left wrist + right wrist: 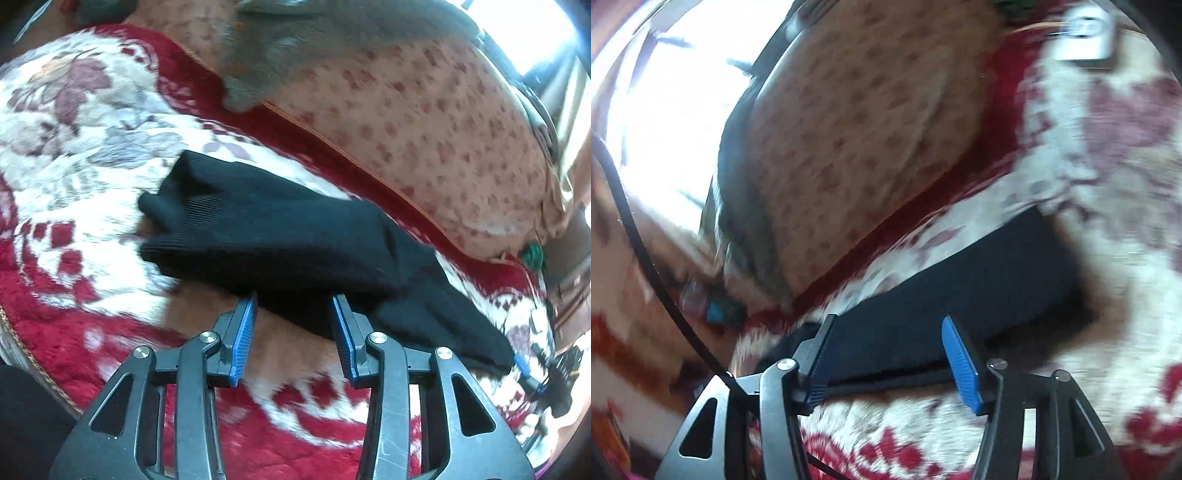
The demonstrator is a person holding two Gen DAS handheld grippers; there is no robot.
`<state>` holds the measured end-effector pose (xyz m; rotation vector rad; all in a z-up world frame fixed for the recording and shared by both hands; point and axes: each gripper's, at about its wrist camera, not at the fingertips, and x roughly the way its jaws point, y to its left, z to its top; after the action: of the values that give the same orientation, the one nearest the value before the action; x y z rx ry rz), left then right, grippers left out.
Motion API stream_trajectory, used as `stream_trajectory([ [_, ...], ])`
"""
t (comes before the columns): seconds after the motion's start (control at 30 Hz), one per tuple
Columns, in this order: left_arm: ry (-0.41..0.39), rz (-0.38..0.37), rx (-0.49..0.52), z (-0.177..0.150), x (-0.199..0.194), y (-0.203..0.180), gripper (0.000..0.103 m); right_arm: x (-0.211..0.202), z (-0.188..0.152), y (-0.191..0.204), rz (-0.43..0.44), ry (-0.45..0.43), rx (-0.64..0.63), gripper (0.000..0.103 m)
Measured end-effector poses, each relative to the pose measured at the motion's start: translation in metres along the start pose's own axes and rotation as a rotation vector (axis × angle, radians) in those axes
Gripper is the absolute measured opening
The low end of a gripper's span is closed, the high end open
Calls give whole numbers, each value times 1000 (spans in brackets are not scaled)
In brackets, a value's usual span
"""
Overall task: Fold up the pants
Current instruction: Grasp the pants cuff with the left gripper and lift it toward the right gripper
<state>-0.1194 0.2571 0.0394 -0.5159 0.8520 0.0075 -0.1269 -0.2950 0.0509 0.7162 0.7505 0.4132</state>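
Two claws are set at the near edge of the black ribbed knit pants (280, 243), which lie as a long, already doubled band across the red-and-white floral plush blanket (74, 229) of a bed, with a beige spotted quilt (424, 122) beyond and a grey fleece cloth (266, 74) draped over it.

The left claw (293, 334) is seen released, its blue ribbed pads (245, 332) parted with the near hem just at their tips and nothing pinched. The right claw (892, 358) is likewise spread wide; the dark band (960, 291) runs between and beyond its fingers, and whether any cloth is touched cannot be told through the blur.

The step in hand is judged to be a fresh grasp of the near edge for another fold. It would be done well if every stacked layer were caught together rather than only the top one, if both claws were clenched at matching points along the edge, and if the edge were carried over level so the fold lands square.

The knit appears soft, stretchy and thick, with fine ribbing, so sagging between the grips is to be expected. The blanket's deep pile is likely to drag on the underside, so a lift is favoured over a slide.
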Motion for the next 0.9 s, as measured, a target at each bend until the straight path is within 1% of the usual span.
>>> stream_trajectory([
  [0.07, 20, -23, -46, 5, 2, 10, 38, 20, -5, 10, 29, 45, -10, 56],
  [0.13, 37, -50, -70, 7, 5, 16, 38, 45, -9, 22, 79, 89, -7, 56],
  [0.17, 40, -49, -77, 9, 6, 18, 38, 54, -11, 29, 102, 106, -13, 56],
  [0.23, 35, -43, -84, 14, 8, 20, 38, 82, -16, 55, 170, 176, -64, 56],
  [0.27, 28, -50, -98, 18, 7, 22, 38, 93, -19, 65, 189, 204, -89, 56],
  [0.37, 17, -97, -153, 23, 1, 30, 40, 133, -28, 104, 232, 280, -170, 56],
  [0.4, 9, -119, -170, 24, -3, 34, 44, 148, -30, 117, 236, 304, -204, 56],
  [0.43, 2, -130, -175, 24, -6, 36, 51, 161, -32, 128, 232, 318, -232, 56],
  [0.47, 2, -139, -176, 25, -7, 37, 53, 169, -36, 136, 238, 329, -249, 56],
  [0.63, 24, -163, -206, 33, -1, 40, 54, 226, -49, 185, 325, 406, -299, 57],
  [0.67, 33, -174, -211, 35, 2, 38, 54, 236, -51, 195, 332, 416, -322, 59],
  [0.7, 35, -179, -213, 37, 3, 37, 54, 242, -52, 202, 335, 422, -339, 67],
  [0.77, 27, -180, -214, 40, 4, 35, 54, 257, -57, 220, 346, 440, -386, 72],
  [0.83, 11, -187, -218, 43, 1, 34, 54, 268, -60, 227, 330, 452, -411, 72],
  [0.9, -1, -199, -214, 44, -4, 35, 54, 276, -64, 226, 295, 462, -427, 72],
])
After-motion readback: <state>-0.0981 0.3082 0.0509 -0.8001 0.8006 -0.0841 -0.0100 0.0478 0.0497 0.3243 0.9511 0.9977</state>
